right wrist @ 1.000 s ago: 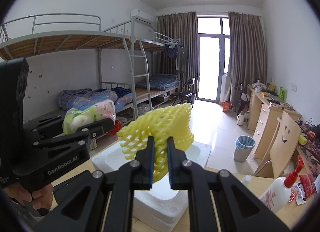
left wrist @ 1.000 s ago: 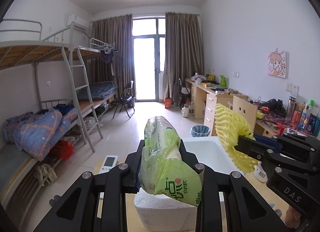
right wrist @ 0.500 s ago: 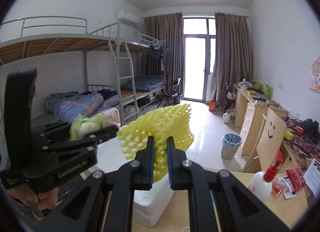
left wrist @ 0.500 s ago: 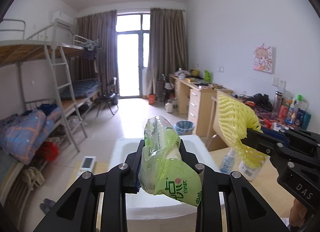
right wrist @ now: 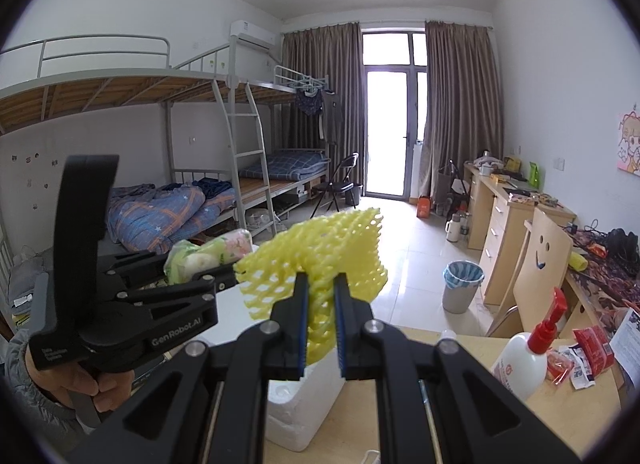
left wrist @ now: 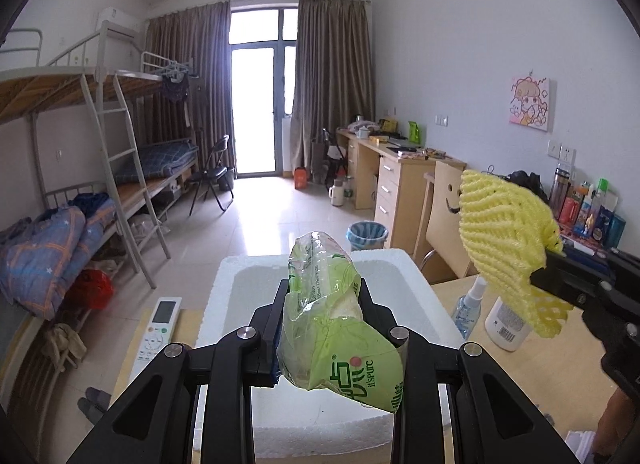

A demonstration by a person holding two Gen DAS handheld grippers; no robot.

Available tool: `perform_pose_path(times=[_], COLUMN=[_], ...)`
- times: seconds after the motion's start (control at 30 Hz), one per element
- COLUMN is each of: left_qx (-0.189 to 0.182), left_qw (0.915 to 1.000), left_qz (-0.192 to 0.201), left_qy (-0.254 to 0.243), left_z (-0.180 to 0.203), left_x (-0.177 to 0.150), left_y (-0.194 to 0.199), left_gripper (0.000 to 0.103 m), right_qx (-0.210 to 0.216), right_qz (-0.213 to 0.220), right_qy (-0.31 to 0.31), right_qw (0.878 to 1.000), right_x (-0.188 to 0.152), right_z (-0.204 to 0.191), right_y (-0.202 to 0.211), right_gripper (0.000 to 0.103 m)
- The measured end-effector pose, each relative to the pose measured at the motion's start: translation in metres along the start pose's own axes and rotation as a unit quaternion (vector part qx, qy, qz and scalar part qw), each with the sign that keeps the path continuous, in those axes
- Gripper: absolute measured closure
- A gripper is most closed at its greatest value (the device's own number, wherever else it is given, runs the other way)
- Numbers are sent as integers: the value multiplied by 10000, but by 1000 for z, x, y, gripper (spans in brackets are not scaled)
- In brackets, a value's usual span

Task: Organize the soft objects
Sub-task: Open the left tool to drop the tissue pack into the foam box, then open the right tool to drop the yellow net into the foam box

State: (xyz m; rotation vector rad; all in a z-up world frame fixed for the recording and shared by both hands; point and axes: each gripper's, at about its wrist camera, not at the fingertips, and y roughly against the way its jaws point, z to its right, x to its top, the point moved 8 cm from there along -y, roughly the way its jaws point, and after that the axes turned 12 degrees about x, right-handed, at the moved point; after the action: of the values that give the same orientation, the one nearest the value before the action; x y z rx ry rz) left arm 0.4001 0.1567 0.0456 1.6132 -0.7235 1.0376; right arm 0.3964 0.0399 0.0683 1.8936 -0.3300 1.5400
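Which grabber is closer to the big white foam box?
Left. The left gripper holds its green bag right over the foam box; the right gripper with yellow netting hangs beside it.

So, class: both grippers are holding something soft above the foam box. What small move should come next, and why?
Probably lower the left gripper toward the foam box: its green bag already hangs over the opening, while the yellow foam net sits off to the right.

One green tissue pack [left wrist: 336, 328], one yellow foam net [left wrist: 504, 240], one foam box [left wrist: 320, 264], two bottles [left wrist: 506, 320], one remote [left wrist: 158, 328]
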Motion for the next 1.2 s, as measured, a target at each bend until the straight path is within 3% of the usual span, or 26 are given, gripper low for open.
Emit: perform_pose_path(times=[0.1,0.27,0.37,0.7,1.03,1.2], left_qx=[61,24,57,220,747,972], left_qw=[10000,10000,9999,9994,9951,9922], left_qz=[-4,-2,139,248,533,560], left_qy=[-57,54,46,81,360,540], left_z=[0,1,0,-7,-60,-79], left_x=[-2,-3,0,2,6,-2], left_y=[-2,-1,3,15,57,71], left_gripper=[62,24,15,13,1,1], right_qx=[-8,-21,-32,11,303,459], right_qz=[7,23,29,-21,-139,-179], right_qy=[6,-6,-23,-21,99,76], right_qw=[10000,10000,10000,10000,9994,9988], right_x=[0,-2,-2,-4,-3,-5], right_z=[0,3,4,-1,-22,-30], right_y=[1,2,2,-3,-20,-31], right_gripper=[89,89,88,88,88,88])
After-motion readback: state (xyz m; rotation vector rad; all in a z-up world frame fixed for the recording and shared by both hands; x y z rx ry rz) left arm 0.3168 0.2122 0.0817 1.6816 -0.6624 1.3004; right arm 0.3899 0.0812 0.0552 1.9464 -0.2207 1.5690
